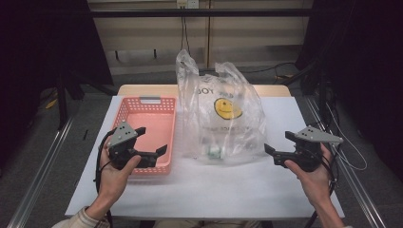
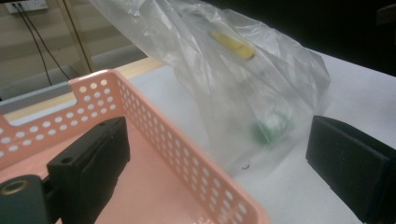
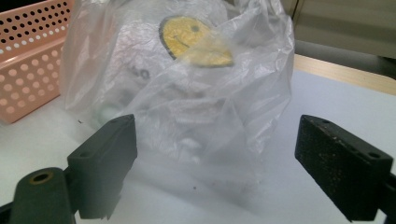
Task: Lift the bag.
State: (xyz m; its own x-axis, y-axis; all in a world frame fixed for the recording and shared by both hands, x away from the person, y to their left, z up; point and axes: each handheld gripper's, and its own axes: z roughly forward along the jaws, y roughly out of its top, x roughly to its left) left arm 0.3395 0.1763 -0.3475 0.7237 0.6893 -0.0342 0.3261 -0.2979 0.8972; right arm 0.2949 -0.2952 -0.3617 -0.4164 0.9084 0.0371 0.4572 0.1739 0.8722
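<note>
jaws wide on both grippers, left gripper (image 1: 154,142) and right gripper (image 1: 278,142); you should pinch the plastic bag (image 1: 223,118) handles, not its body.

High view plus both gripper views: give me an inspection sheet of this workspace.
Surface: white-covered table, bare at the front.
Job's things: clear plastic bag with a yellow smiley print standing at centre, small items inside; empty pink perforated basket to its left.
Clutter: nothing seen.
Grippers: left gripper open over the basket's near corner; right gripper open, right of the bag; both apart from the bag.
Cables: black cable trailing from the left gripper.
Surroundings: metal rails, floor cables, dark curtains.
</note>
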